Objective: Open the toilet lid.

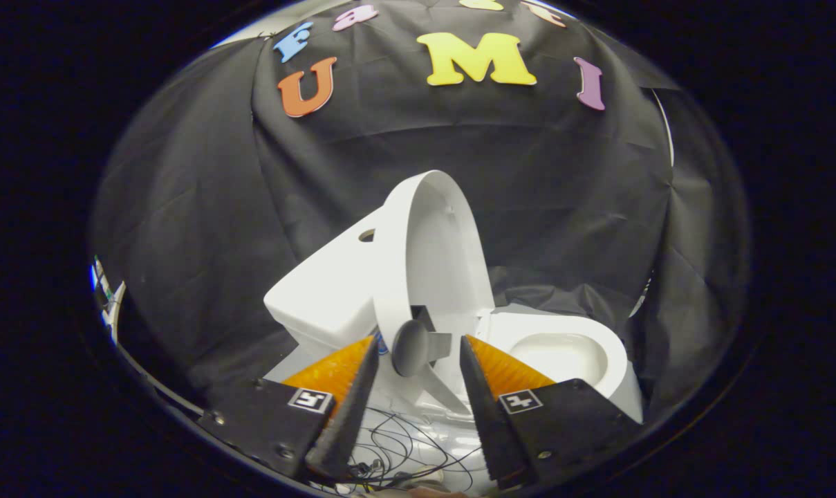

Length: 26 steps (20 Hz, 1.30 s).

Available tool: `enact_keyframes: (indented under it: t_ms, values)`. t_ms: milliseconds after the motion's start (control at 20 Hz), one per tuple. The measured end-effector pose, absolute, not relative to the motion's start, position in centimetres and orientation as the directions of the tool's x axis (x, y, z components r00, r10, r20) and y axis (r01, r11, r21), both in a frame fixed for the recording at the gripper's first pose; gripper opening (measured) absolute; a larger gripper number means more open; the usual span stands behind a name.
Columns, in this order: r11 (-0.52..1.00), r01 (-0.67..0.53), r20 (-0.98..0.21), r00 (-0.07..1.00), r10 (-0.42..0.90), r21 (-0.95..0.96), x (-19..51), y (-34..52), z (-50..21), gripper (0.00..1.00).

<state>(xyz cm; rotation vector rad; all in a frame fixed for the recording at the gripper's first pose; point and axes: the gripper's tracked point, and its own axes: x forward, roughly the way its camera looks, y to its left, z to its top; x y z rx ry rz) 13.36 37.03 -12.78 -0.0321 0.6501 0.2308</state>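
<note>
A white toilet stands against the black cloth. Its lid (431, 242) is raised upright and leans toward the tank (328, 290). The open bowl (563, 356) with its rim lies to the right of the lid. A grey round knob (412, 348) on a stem sticks out from the lid's edge. My gripper (419, 349) is open, its fingertips on either side of the knob with a gap to each; neither finger presses on it.
Thin dark cables (404, 449) lie tangled on the white base below the fingers. Black cloth (203, 228) drapes all round the toilet, close behind the tank and bowl.
</note>
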Motion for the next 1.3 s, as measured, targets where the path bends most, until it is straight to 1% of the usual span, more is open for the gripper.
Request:
enact_keyframes:
  t_ms: [100, 150, 500, 650, 750, 950, 1300]
  values:
    - [0.969, -0.232, -0.596, 0.768, 0.234, 0.081, 12.4, 35.8, -12.2, 0.91]
    - [0.968, -0.233, -0.594, 0.767, 0.241, 0.093, 12.0, 34.9, -11.9, 0.93]
    - [0.974, -0.216, -0.536, 0.815, 0.221, 0.073, 9.7, 28.4, -9.2, 0.93]
    - [0.971, -0.219, -0.513, 0.826, 0.235, 0.093, 8.9, 26.0, -8.2, 0.93]
    - [0.976, -0.194, -0.497, 0.841, 0.215, 0.095, 9.1, 23.9, -7.4, 0.97]
    - [0.969, -0.225, -0.406, 0.88, 0.247, 0.102, 7.5, 21.7, -5.0, 0.97]
    - [0.966, -0.255, -0.192, 0.95, 0.245, -0.029, 5.3, 17.1, -0.3, 0.97]
